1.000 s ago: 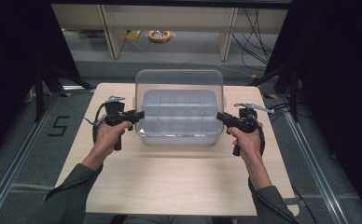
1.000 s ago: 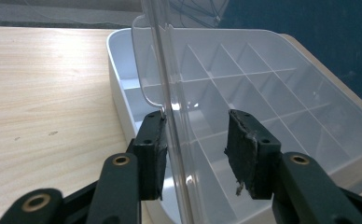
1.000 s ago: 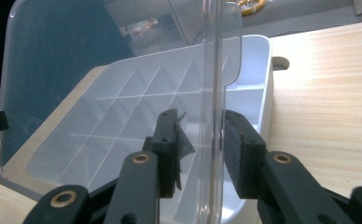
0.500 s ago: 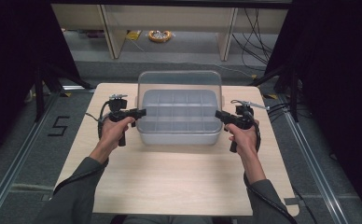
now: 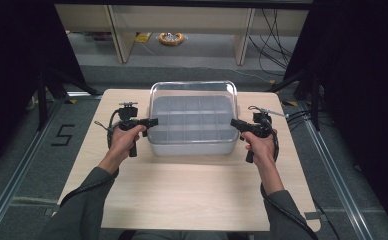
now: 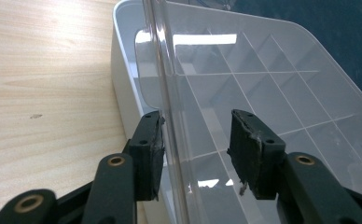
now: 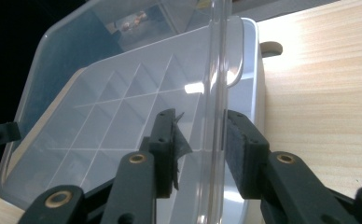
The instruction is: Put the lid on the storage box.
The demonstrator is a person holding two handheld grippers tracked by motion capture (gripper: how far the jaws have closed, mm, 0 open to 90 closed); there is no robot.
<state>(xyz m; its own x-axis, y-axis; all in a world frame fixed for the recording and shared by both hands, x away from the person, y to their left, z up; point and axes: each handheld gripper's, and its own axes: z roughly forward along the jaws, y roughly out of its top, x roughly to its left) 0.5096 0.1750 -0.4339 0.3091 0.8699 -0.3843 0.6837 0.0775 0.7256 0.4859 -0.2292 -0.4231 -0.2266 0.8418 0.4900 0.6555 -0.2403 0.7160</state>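
Note:
A clear plastic compartment box [image 5: 192,149] sits on the far half of the wooden table [image 5: 182,195], its transparent lid [image 5: 192,92] raised at an angle over the empty dividers. My left gripper [image 5: 154,121] is at the box's left side and stands open. In the left gripper view, the left gripper [image 6: 195,126] straddles the lid's edge [image 6: 158,46], beside the box wall [image 6: 123,84]. My right gripper [image 5: 233,122] is at the right side, also open. In the right gripper view, the right gripper [image 7: 200,121] has the lid's edge [image 7: 219,56] between its jaws.
Bare tabletop lies in front of the box and on both sides of it. Beyond the table's far edge are shelf legs [image 5: 242,40], loose cables [image 5: 277,30] and a small yellow object [image 5: 170,38] on the floor. Dark curtains close off both sides.
Both grippers have moved slightly inward onto the lid's side edges. The top of the lid sits a little lower than a second ago.

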